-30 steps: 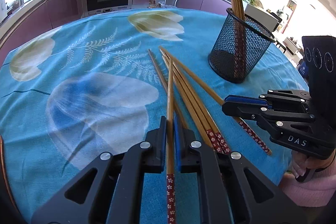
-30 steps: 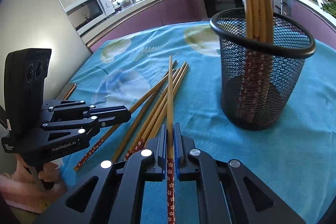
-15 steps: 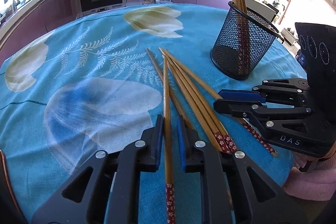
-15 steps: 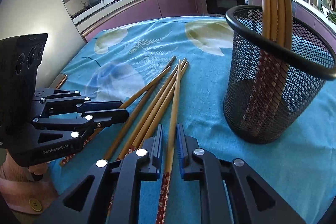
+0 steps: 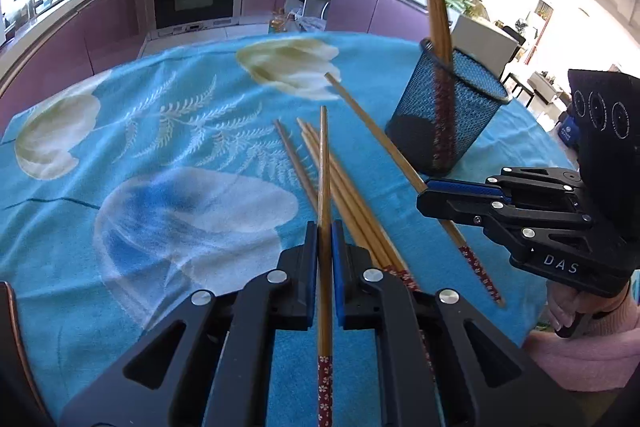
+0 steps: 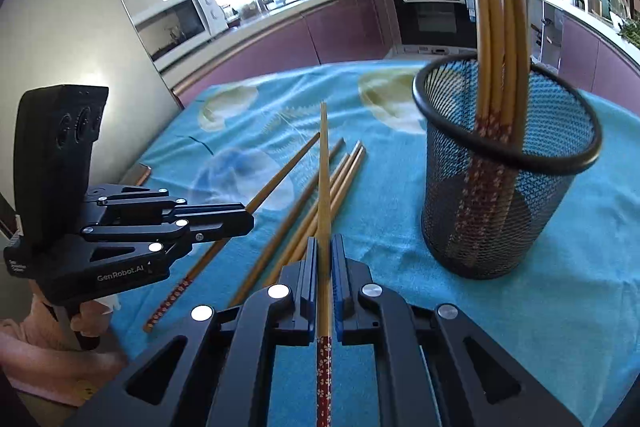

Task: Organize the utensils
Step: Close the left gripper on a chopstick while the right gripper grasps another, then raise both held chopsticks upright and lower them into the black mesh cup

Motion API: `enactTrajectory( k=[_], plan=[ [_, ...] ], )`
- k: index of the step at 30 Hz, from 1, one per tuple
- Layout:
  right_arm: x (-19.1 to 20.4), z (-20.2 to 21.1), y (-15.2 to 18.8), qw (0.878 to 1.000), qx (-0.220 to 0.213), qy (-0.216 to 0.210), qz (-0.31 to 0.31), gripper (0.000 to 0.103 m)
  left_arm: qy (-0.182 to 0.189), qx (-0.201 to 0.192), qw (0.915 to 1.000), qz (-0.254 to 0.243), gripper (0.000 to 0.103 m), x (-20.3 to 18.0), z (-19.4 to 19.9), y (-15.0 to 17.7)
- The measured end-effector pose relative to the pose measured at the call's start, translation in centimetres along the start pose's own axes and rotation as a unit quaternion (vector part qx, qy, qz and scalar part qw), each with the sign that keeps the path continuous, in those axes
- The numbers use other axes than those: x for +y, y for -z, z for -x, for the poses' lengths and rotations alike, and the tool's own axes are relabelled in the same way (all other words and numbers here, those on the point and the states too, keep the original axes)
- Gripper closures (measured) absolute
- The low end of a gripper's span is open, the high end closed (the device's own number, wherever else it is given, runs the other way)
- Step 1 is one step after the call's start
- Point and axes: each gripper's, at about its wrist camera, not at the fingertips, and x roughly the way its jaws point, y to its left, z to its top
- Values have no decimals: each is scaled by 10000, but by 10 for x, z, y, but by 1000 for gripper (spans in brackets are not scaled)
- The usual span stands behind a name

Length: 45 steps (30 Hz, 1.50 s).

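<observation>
Black hand-held gripper (image 5: 325,247), blue finger pads (image 5: 336,267), silver screws, pink sleeve (image 5: 580,351).

Bamboo chopsticks (image 5: 352,203) with red floral ends lie loosely fanned on the table — one chopstick (image 6: 324,211) is raised above them. More stand upright in a black mesh holder (image 6: 508,187) nearby.

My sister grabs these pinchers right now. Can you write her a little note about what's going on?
Left gripper: shut on the left-held chopstick.
Right gripper: shut on the right-held chopstick.
Mesh cup: upright on the blue tablecloth, several stored chopsticks already inside.
Left to do: put both held ones in, then the loose chopsticks lying on the cloth.
</observation>
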Motion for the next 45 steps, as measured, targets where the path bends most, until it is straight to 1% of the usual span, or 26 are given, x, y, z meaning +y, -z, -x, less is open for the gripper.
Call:
enactTrajectory(
  k=[4,9,16,22,27,30,35,41,45],
  plan=[
    [-4,20,-2,9995,-248,-150,-85,97,213,-254,9994,-70,95,-5,21,-7],
    [-11,43,-4,9980,-561,-220,-177,97,553,-551,9969,-96,96,-9,47,-14],
    [-14,64,-9,9954,-914,-234,-156,97,784,-915,9926,-138,96,-13,74,-23],
    [-16,80,-17,9928,-1168,-247,-73,97,947,-1177,9885,-121,96,-15,87,-35],
    [-17,96,-29,9898,-1410,-182,52,97,1068,-1421,9839,-174,96,-24,94,-52],
    [-19,106,-37,9878,-1546,-99,124,97,1199,-1553,9804,-189,96,-30,96,-66],
    [-24,123,-48,9838,-1779,96,219,97,1313,-1832,9739,-257,96,-44,101,-91],
    [-31,142,-61,9779,-2037,311,343,97,1350,-2080,9680,-387,96,-62,106,-116],
    [-38,143,-69,9751,-2138,442,387,97,1338,-2127,9670,-429,96,-71,102,-129]
  ],
)
